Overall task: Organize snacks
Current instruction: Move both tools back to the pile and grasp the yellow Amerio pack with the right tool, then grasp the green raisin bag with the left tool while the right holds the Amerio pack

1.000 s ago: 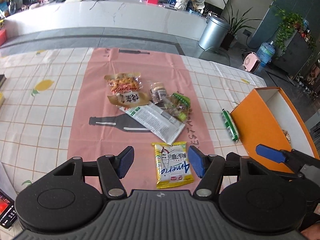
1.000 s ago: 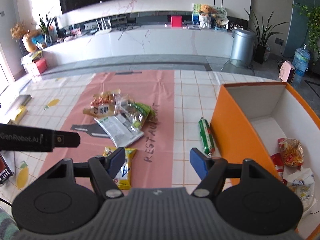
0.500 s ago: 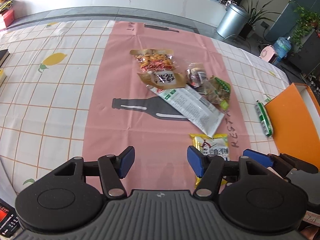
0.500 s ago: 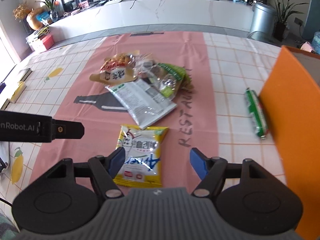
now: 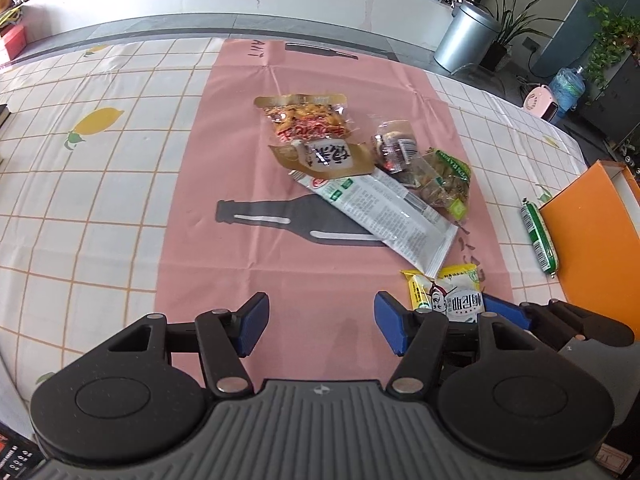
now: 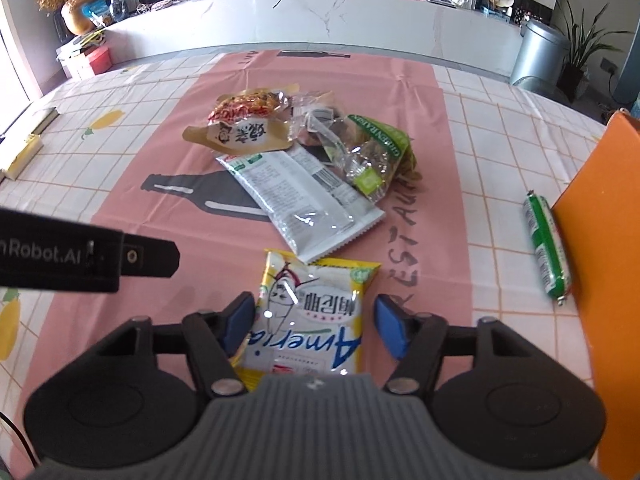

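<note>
The right gripper (image 6: 314, 324), fingers spread, straddles the yellow snack packet (image 6: 310, 312) on the pink runner (image 6: 160, 220) near the tabletop's front edge; pickup seems underway; next, closing squarely; the left gripper (image 5: 320, 324) hovers spread, empty.

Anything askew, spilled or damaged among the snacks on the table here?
Nothing spilled or torn. The green sausage lies alone against the orange box, apart from the overlapping snack pile. The yellow packet sits between the open right tongs.
</note>
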A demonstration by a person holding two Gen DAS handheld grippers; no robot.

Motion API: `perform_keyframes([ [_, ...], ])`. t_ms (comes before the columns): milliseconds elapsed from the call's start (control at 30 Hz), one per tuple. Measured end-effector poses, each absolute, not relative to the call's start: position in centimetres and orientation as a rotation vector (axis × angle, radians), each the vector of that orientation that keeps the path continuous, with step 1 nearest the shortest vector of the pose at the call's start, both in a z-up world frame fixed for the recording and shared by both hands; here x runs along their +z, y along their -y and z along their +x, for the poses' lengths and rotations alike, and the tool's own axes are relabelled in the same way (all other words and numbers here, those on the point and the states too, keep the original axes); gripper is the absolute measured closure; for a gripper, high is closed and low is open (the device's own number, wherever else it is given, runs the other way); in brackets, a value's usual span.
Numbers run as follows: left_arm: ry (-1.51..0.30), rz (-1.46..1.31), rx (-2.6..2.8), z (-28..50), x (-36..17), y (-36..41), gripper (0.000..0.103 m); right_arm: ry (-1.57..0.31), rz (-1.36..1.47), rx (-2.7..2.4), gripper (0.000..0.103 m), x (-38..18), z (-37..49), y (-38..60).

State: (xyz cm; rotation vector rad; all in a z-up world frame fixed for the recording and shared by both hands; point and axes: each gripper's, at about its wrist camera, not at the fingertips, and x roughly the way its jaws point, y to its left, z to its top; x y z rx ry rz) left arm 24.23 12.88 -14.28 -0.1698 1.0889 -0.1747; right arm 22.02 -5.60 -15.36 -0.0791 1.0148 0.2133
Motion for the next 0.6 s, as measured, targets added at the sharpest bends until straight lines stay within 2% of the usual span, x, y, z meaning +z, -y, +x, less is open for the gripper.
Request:
perform_keyframes([
  [233,-1.018,-0.152,-0.217,25.2,-13.9,-8.8,0.031,-1.013,-0.087,0.134,0.052,-15.1,21.8,10.4],
  [467,-0.897,0.144,-0.368,27.1,-13.6,-3.7,0.030,-1.028,-0.070,0.153,0.052,-15.3,22.5,14.0],
  [533,-0.859,0.206,-0.390,27.5,-13.5,-2.6,0.024,-1.026,-0.040,0.169,0.052,-15.4,22.6,14.8],
  [600,-0.841,0.253,-0.430,28.1,-13.3,-1.7,0.023,-1.020,-0.042,0.173,0.052,-15.4,22.6,15.1],
])
